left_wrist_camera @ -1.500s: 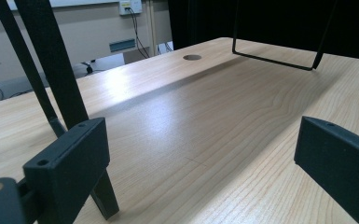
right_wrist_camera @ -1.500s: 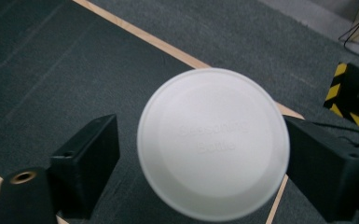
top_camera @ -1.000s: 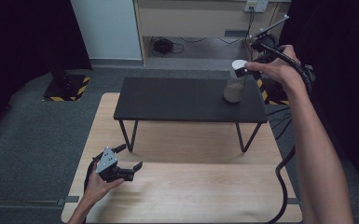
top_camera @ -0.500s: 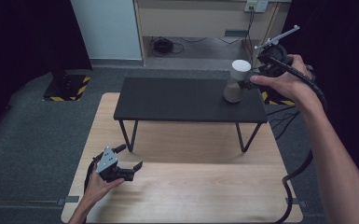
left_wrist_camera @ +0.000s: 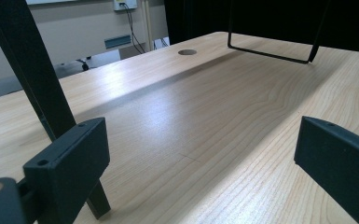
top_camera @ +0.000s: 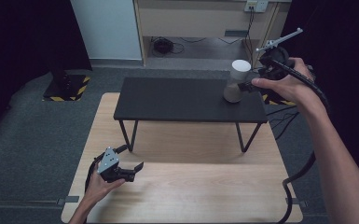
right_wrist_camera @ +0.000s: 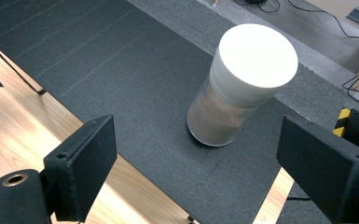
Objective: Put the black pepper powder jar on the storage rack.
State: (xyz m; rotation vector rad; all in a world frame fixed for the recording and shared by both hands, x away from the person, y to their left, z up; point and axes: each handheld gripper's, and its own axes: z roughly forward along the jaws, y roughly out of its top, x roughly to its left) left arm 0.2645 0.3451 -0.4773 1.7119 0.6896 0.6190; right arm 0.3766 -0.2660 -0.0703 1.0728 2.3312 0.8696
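A clear jar (top_camera: pixel 235 86) with a white lid and brownish contents stands upright near the right end of a low black shelf (top_camera: pixel 177 98). The shelf stands on a wooden table (top_camera: pixel 191 191). My right gripper (top_camera: pixel 249 86) hovers just right of the jar, open, with its jaws apart from it. In the right gripper view the jar (right_wrist_camera: pixel 235 93) stands ahead of and between the wide-spread jaws of the right gripper (right_wrist_camera: pixel 198 158), above the black shelf (right_wrist_camera: pixel 121 70). My left gripper (top_camera: pixel 131 157) rests open on the wood at the front left, with nothing between its jaws (left_wrist_camera: pixel 200 149).
The shelf's thin black legs (top_camera: pixel 127 134) stand on the table; one leg (left_wrist_camera: pixel 42 93) is close by my left gripper. A cable hole (left_wrist_camera: pixel 187 52) lies farther along the wood. A thick cable (top_camera: pixel 303 172) trails off the table's right edge. Beyond the table are carpet and a cabinet (top_camera: pixel 191 23).
My right hand has shifted a little to the right and nearer, and now sits beside the jar. The jar stands in the same spot. The left gripper has not moved.
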